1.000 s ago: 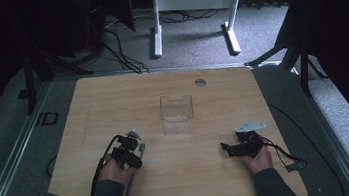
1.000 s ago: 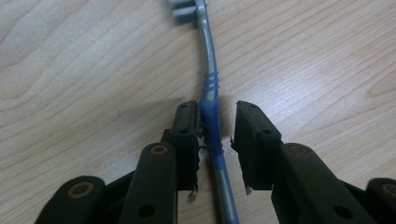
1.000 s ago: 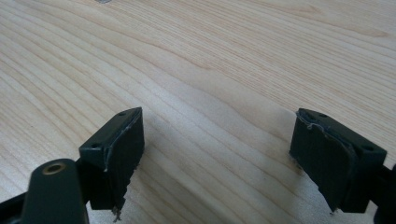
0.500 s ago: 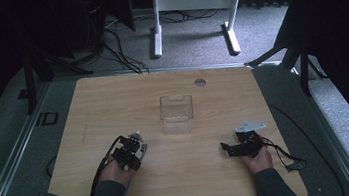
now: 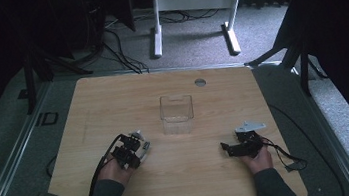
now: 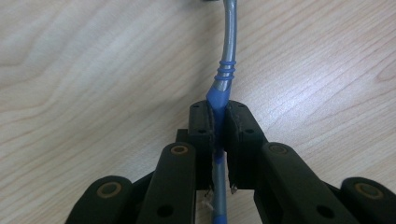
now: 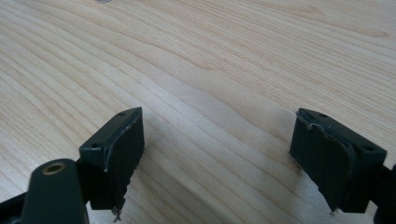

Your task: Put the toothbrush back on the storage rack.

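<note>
The left gripper (image 6: 219,135) was clamped on a blue-gripped metal utensil (image 6: 224,79), handle between its jaws. The clear plastic container (image 5: 177,114) stood at its 1 o'clock. The likely next move was lifting toward it. The right gripper (image 7: 217,154) rested wide, empty.

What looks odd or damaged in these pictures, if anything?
Little stands out. The pad edges of the right tongs look frayed. The left tongs are shut on a blue and grey pen-like object, which is intact. The clear container stands upright on the table. Nothing is spilled.
</note>
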Tool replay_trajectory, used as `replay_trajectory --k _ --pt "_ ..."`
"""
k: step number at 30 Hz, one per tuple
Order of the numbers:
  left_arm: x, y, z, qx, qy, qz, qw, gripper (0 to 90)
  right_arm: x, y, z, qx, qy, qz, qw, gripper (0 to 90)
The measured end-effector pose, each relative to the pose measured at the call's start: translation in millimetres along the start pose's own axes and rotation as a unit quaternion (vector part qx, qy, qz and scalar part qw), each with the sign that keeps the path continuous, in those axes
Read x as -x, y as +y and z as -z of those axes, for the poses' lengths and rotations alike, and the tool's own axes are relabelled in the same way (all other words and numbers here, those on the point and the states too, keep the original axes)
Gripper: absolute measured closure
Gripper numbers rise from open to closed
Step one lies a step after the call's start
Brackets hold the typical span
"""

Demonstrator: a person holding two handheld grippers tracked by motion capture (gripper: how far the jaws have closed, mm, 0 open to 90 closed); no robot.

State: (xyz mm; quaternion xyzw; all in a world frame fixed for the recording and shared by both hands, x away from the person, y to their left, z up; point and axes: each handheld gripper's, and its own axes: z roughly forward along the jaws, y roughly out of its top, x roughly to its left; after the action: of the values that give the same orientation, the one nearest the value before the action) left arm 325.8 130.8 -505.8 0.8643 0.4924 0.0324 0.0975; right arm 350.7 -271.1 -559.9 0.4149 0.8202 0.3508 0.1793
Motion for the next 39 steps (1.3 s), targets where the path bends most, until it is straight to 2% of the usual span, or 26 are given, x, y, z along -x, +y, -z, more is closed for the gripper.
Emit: replay_trajectory --k 7,15,25,39 --pt "-7.8 -2.1 11.2 0.034 -0.028 0.01 0.999 81.7 -0.1 0.0 0.1 -0.001 0.0 -0.001 1.0 17.2" --pt "-12.4 -3.5 19.7 0.058 -0.044 0.016 0.9972 81.7 -0.1 0.0 0.0 0.0 0.0 -0.001 1.0 17.1" --pt "-15.1 -2.9 26.8 0.092 -0.054 0.017 0.9942 81.6 0.0 0.0 0.0 0.0 0.0 0.0 1.0 17.1" --pt "-15.2 -1.4 29.4 0.105 -0.053 0.017 0.9929 81.6 0.1 0.0 0.0 0.0 0.0 0.0 1.0 17.1"
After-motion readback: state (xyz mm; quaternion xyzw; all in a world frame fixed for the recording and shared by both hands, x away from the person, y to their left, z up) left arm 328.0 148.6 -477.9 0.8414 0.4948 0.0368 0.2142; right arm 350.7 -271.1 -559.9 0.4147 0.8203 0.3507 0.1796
